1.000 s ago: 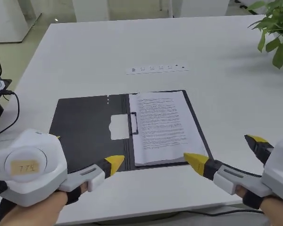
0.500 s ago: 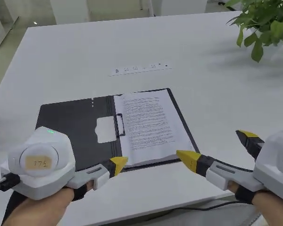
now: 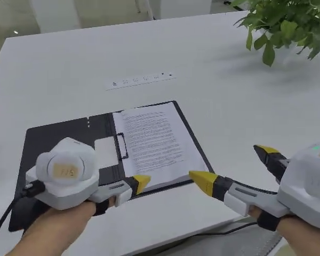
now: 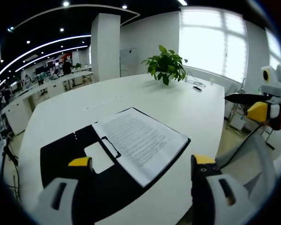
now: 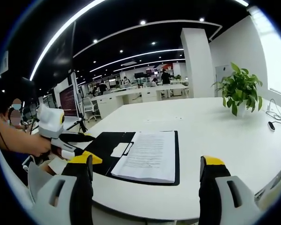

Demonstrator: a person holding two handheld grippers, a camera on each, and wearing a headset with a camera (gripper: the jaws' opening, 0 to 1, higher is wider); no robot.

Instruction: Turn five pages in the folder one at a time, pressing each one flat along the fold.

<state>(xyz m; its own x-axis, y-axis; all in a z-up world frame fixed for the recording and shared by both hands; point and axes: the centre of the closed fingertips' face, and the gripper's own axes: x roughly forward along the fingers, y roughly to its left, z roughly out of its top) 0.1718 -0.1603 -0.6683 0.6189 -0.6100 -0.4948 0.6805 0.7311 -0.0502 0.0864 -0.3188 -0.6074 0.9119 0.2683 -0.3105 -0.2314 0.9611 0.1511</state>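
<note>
Folder (image 3: 58, 140) lies before left gripper (image 4: 141, 161) and right gripper (image 3: 232, 165), jaws apart.

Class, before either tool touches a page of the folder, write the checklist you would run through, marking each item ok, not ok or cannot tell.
1. Folder lies open on the table: ok.
2. Paper stack lies flat on the folder's right half: ok.
3. Left tool is open and empty: ok.
4. Right tool is open and empty, close to the stack's near right corner: ok.
5. Clip at the fold leaves the pages free to turn: cannot tell.
6. Plant stands well away from the folder: ok.
</note>
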